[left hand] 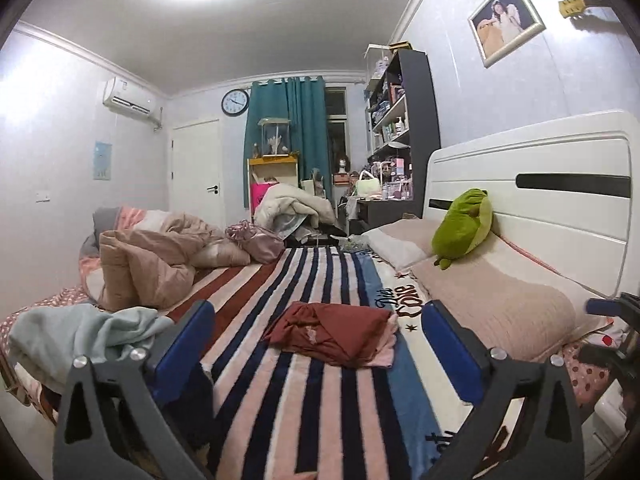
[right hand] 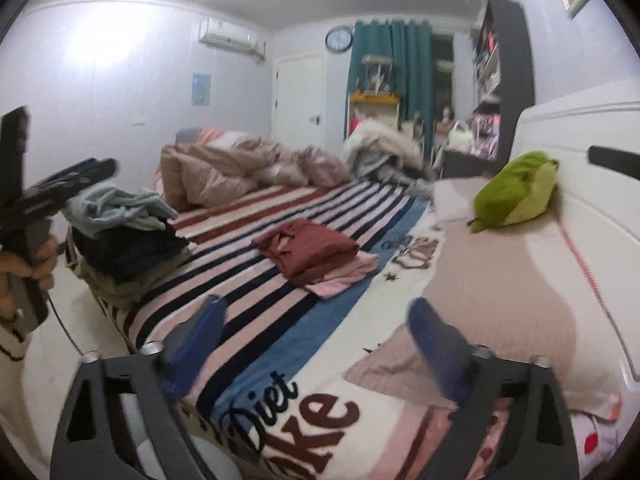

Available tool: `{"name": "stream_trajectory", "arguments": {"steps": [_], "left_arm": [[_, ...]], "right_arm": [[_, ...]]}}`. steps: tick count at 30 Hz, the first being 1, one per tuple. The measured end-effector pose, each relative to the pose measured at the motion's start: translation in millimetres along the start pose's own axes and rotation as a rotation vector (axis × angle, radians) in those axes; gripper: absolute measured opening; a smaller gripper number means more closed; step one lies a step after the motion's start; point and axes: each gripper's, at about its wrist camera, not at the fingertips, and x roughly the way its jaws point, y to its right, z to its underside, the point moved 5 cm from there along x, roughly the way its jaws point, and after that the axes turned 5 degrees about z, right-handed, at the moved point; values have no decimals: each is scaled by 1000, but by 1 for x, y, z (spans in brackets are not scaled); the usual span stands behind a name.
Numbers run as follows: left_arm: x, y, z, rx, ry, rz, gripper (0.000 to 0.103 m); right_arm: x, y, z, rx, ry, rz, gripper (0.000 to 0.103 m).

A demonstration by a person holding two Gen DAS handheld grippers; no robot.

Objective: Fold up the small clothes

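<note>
A folded dark red garment (left hand: 336, 332) lies on a folded pink one (left hand: 382, 354) on the striped blanket (left hand: 280, 280). In the right wrist view the red garment (right hand: 308, 248) sits on the pink one (right hand: 344, 280). A pile of unfolded clothes topped by a pale blue garment (left hand: 80, 332) sits at the bed's left edge; it also shows in the right wrist view (right hand: 120, 204). My left gripper (left hand: 320, 320) is open and empty, held above the bed short of the red garment. My right gripper (right hand: 316, 312) is open and empty above the blanket. The left gripper also shows at the left of the right wrist view (right hand: 80, 180), held in a hand.
A green plush toy (left hand: 464, 228) lies on the pillows (left hand: 492, 304) by the white headboard (left hand: 540, 184). A crumpled beige duvet (left hand: 152, 264) sits at the far left of the bed. A shelf and cluttered desk (left hand: 396, 152) stand behind.
</note>
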Motion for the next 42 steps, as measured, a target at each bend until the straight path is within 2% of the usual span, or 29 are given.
{"name": "stream_trajectory", "arguments": {"steps": [8,42], "left_arm": [[-1,17,11,3,-33,36,102],[-6,8,19,-17,-37,18,102]], "right_arm": [[-26,-18,3,-1,53,84,103],[-24,-33,-9,32,89,18,103]]}}
